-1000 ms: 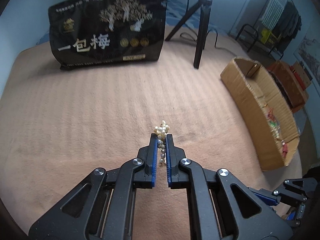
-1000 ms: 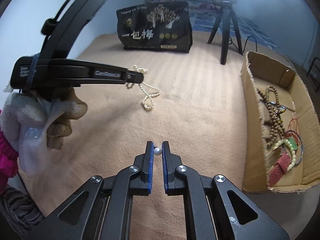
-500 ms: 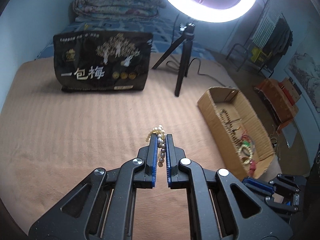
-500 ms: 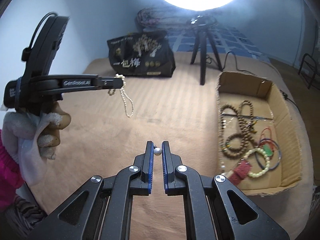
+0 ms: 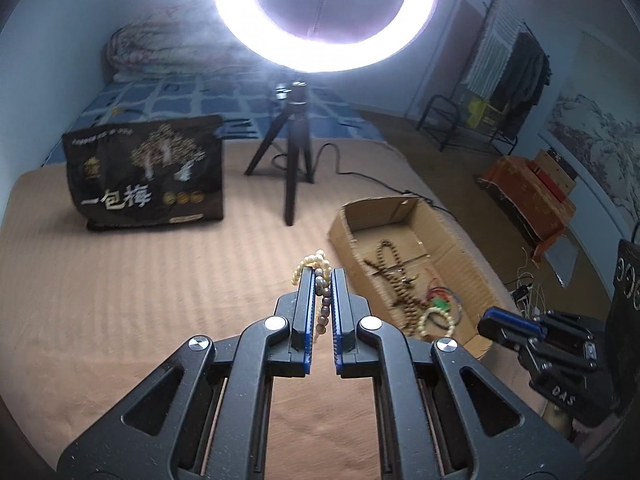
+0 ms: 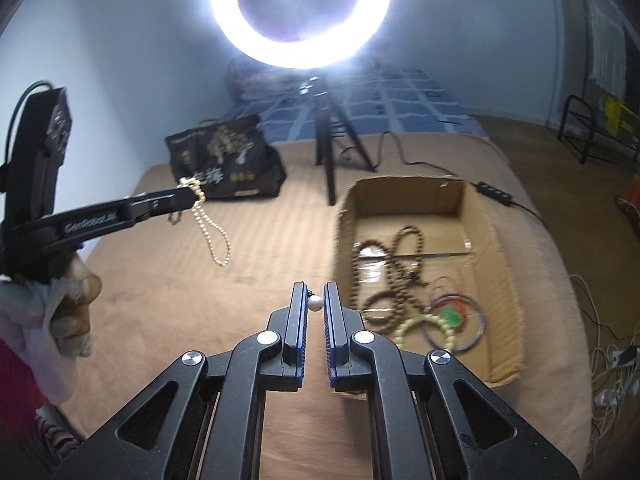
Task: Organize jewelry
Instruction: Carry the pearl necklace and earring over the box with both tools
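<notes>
My left gripper [image 5: 321,276] is shut on a cream pearl necklace [image 5: 316,266], held in the air above the tan bedspread. In the right wrist view the left gripper [image 6: 192,196] shows at the left with the necklace [image 6: 212,236] hanging from it in a loop. My right gripper [image 6: 315,294] is shut on a single white pearl piece [image 6: 315,303]. A cardboard box [image 6: 492,240] to the right holds brown bead strings [image 6: 394,268], a pale bead bracelet [image 6: 416,326] and thin coloured bangles [image 6: 456,312]. The box also shows in the left wrist view [image 5: 452,248].
A black printed bag [image 5: 146,176] stands at the back of the bed. A ring light [image 5: 324,12] on a black tripod [image 5: 294,160] stands behind the box, its cable trailing right. My right gripper [image 5: 540,340] shows at the left wrist view's lower right.
Both grippers have risen and tilted up. The left gripper has lifted the necklace off the bedspread so it hangs free, and has moved closer to the box.
</notes>
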{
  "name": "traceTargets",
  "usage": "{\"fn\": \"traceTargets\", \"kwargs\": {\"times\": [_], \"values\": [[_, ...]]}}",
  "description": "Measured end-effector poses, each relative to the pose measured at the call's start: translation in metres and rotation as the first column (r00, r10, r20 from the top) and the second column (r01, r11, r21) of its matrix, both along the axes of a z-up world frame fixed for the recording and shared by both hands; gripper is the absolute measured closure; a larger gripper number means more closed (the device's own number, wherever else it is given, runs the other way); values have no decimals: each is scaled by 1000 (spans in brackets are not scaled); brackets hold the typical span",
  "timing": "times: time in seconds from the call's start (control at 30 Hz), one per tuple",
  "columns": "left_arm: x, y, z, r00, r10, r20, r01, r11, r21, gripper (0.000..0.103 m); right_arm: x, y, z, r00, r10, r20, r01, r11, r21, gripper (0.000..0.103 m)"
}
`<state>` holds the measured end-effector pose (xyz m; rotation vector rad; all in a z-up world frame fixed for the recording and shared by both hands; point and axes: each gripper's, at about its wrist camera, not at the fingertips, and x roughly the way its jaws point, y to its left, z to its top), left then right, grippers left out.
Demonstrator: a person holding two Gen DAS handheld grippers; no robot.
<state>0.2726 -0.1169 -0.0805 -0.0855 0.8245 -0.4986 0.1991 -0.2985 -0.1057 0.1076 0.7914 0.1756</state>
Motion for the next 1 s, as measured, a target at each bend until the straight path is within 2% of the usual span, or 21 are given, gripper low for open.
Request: {"fn": "traceTargets", "kwargs": {"times": [0.27, 0.6, 1.0], "values": [[3, -38, 7, 999, -49, 19, 49, 999, 1, 98, 1, -37, 9, 997, -78, 10, 78, 997, -11, 96], [15, -84, 9, 995, -93, 35, 93, 996, 9, 98, 5, -63, 6, 992, -129, -4, 128, 991, -38, 96], [30, -125, -12, 993, -116, 2, 116, 993, 26, 98, 14, -78, 1, 987, -160, -14, 159, 985, -71, 96]]}}
